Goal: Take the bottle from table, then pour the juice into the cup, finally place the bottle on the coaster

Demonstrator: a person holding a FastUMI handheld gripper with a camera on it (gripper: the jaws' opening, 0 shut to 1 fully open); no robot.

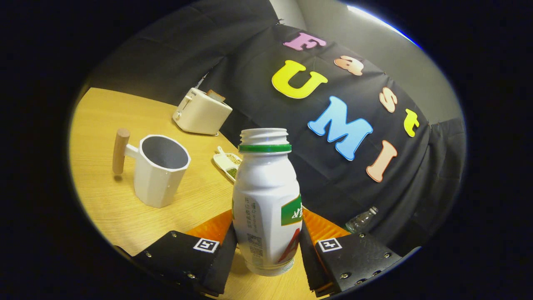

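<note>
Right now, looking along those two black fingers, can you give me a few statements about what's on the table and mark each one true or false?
1. The bottle stands between the gripper fingers with its cap off. True.
2. The cup lies tipped on its side. False: it stands upright, its wooden handle pointing away from the bottle.
3. An orange coaster lies just behind the bottle's base. True.
4. The toaster stands between the cup and the bottle. False: it sits far beyond the cup, near the black cloth.
5. The small dish holds green grains. True.
</note>
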